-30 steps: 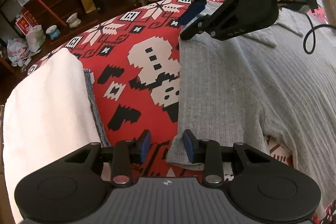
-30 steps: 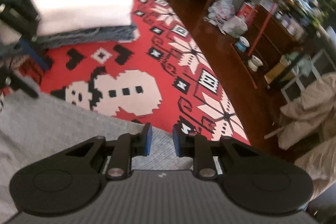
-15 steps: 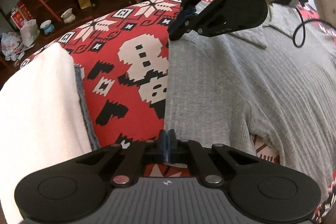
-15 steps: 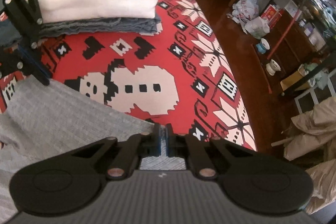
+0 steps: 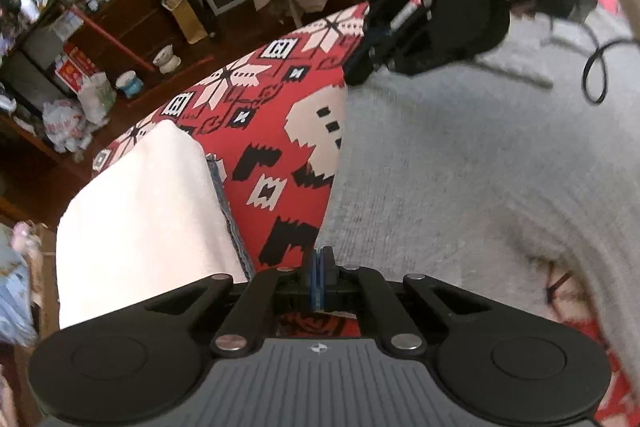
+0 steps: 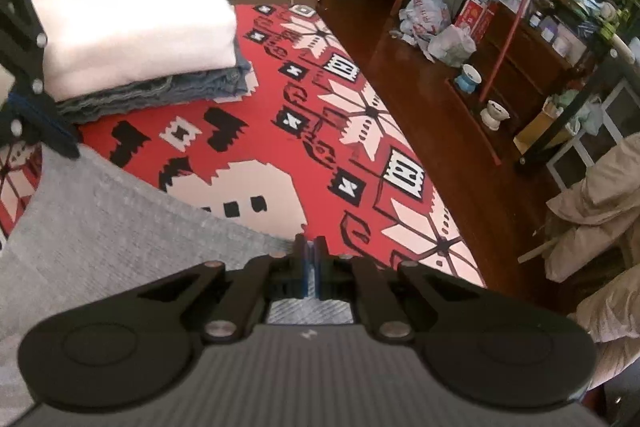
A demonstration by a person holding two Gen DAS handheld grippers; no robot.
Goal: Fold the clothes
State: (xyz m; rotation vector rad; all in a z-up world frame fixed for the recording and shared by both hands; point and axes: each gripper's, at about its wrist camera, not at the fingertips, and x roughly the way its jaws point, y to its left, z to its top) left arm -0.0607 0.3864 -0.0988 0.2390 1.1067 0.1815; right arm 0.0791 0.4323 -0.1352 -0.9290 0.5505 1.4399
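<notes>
A grey shirt [image 5: 460, 167] is spread on the red patterned blanket [image 5: 276, 131], beside the folded stack [image 6: 132, 39]. Its edge is pinched by the clenched left gripper [image 5: 319, 267] and the clenched right gripper [image 6: 309, 259].

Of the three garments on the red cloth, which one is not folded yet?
The grey shirt: it lies spread out flat, and both tools are shut on its edge. The white one and the blue one beneath it are folded and stacked.
</notes>
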